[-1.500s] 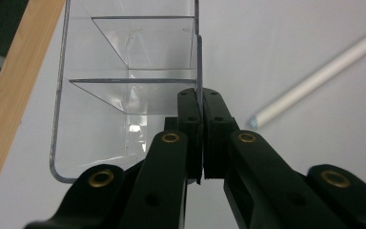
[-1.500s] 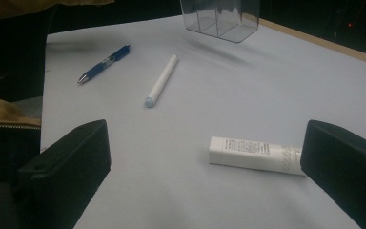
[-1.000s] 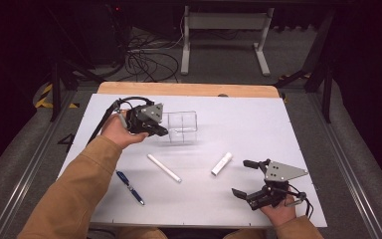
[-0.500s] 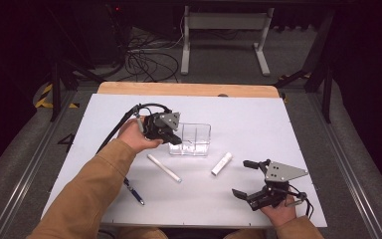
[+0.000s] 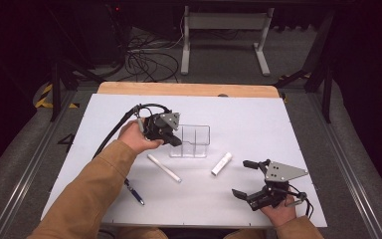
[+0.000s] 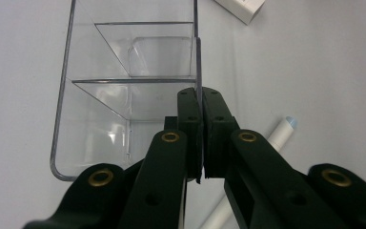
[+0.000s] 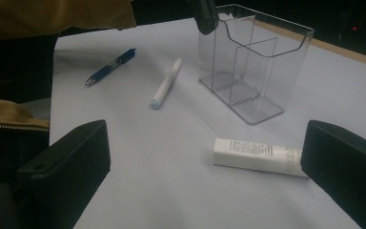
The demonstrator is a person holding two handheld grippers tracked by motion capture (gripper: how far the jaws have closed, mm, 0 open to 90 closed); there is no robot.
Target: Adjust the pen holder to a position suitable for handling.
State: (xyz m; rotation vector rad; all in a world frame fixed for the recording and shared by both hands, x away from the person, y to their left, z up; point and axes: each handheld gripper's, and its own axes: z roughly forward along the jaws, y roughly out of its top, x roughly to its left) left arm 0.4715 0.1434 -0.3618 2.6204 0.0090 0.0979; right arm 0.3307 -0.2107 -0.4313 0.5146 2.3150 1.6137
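The clear plastic organiser [image 5: 189,141] stands upright near the middle of the white bench [image 5: 278,124], its three compartments empty. The left claw [image 5: 175,140] is clamped on the thin top edge of one end wall, the two jaws pressed flat together with only the wall between them, as the left gripper view [image 6: 198,138] confirms.

Assessment of the item: it looks light, rigid and thin-walled, with a smooth glossy surface. A pinch on a single wall edge is a narrow hold; the box is likely to swing or slip if tilted or moved fast. Hard plastic of this kind may crack under heavy squeeze. A better purchase would be low on a wall near a corner or across a divider, where the material is stiffened.

The right claw [image 5: 246,178] rests at the near right of the bench, jaws spread wide and holding nothing. Just ahead of it lies a white tube [image 5: 221,164]. A white marker [image 5: 164,168] lies just in front of the organiser, and a blue pen [image 5: 134,192] farther toward the near edge.
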